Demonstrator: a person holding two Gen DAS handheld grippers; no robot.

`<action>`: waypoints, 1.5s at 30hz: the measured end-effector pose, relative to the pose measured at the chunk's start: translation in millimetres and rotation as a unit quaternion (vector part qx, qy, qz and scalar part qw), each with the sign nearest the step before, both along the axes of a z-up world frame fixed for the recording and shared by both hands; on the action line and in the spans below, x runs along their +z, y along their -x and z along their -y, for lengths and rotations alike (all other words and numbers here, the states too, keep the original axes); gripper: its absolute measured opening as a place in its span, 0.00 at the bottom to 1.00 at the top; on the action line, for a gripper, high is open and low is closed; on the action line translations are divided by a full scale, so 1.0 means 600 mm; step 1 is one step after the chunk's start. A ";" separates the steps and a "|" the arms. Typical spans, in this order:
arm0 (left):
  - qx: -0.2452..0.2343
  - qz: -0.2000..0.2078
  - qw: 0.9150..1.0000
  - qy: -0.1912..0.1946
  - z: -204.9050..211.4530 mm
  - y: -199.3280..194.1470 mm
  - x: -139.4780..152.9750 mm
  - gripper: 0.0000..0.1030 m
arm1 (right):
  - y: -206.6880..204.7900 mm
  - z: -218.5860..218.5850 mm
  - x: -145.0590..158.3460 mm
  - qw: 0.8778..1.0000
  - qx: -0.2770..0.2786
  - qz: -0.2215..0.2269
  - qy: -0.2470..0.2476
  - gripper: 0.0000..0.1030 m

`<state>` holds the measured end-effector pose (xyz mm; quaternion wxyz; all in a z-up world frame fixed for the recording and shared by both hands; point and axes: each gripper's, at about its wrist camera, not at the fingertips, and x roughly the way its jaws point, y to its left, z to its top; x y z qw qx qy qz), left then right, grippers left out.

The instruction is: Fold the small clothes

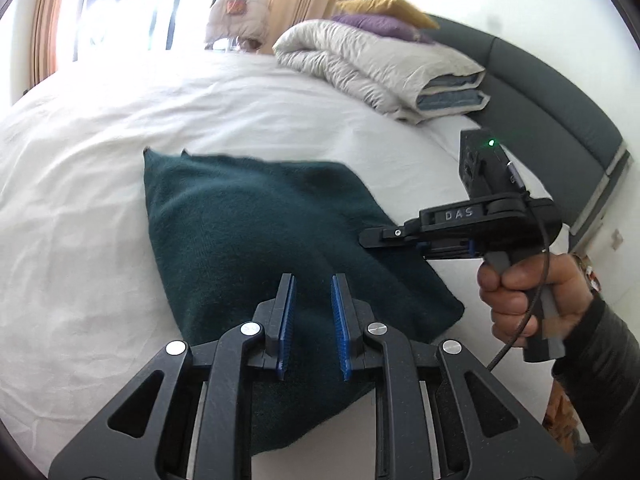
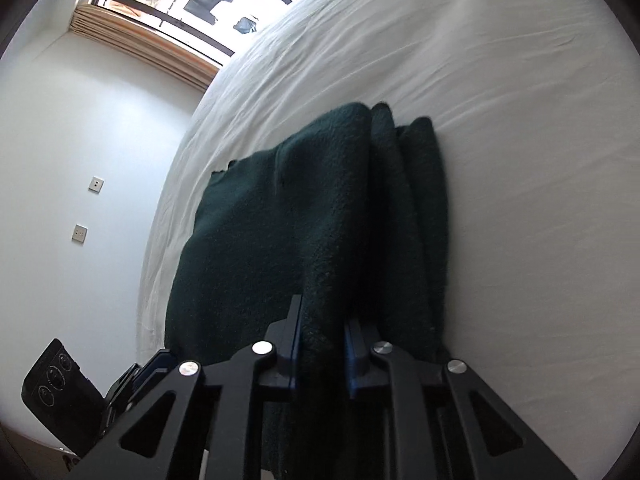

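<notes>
The dark green knit garment point(image 1: 256, 240) lies folded into a thick pad on the white sheet point(image 1: 80, 200) of the bed, toward the near edge where I stand, with bare sheet around its far and left sides. In my right wrist view its layers stack up in soft ridges along the right side, and one of those ridges runs straight between the blue pads of my right gripper point(image 2: 322, 344); the pads press on the cloth from both sides, so that tool is clamped on a fold of the garment. From my left wrist camera the same right gripper reaches in from the right, its tip at the garment's right edge, with my right hand point(image 1: 532, 300) wrapped around the handle. My left gripper point(image 1: 312, 320) hangs over the near part of the garment, its jaws only narrowly apart, and the green cloth shows behind the gap rather than pinched in it. Farther off, near the dark headboard point(image 1: 560, 100), a folded pale duvet point(image 1: 380, 68) sits with a purple cushion point(image 1: 380, 24) and a yellow one point(image 1: 388, 6) on top.
</notes>
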<state>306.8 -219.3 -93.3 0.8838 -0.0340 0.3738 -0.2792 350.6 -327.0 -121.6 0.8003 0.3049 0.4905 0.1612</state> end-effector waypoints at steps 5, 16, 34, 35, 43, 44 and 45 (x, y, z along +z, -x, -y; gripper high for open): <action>-0.030 -0.023 0.996 -0.075 0.037 -0.005 -0.022 0.17 | 0.026 0.045 -0.008 1.000 -0.021 0.006 -0.008 0.16; -0.066 -0.005 0.990 -0.123 0.050 0.043 -0.069 0.17 | 0.041 0.075 -0.011 0.999 -0.041 0.013 -0.023 0.15; -0.055 -0.014 0.995 -0.086 0.032 0.042 -0.104 0.17 | 0.131 0.058 -0.014 1.000 -0.015 -0.014 0.020 0.11; -0.055 -0.013 0.994 -0.088 0.032 0.043 -0.104 0.17 | 0.135 0.066 -0.017 1.000 -0.027 -0.012 0.011 0.09; -0.057 -0.009 0.995 -0.084 0.030 0.043 -0.101 0.17 | 0.158 0.106 -0.069 0.996 -0.068 0.005 -0.061 0.06; -0.059 -0.010 0.995 -0.078 0.027 0.044 -0.099 0.17 | 0.163 0.113 -0.071 0.994 -0.072 0.010 -0.077 0.06; -0.061 -0.012 0.996 -0.070 0.021 0.046 -0.096 0.17 | 0.161 0.113 -0.068 0.994 -0.075 0.011 -0.083 0.07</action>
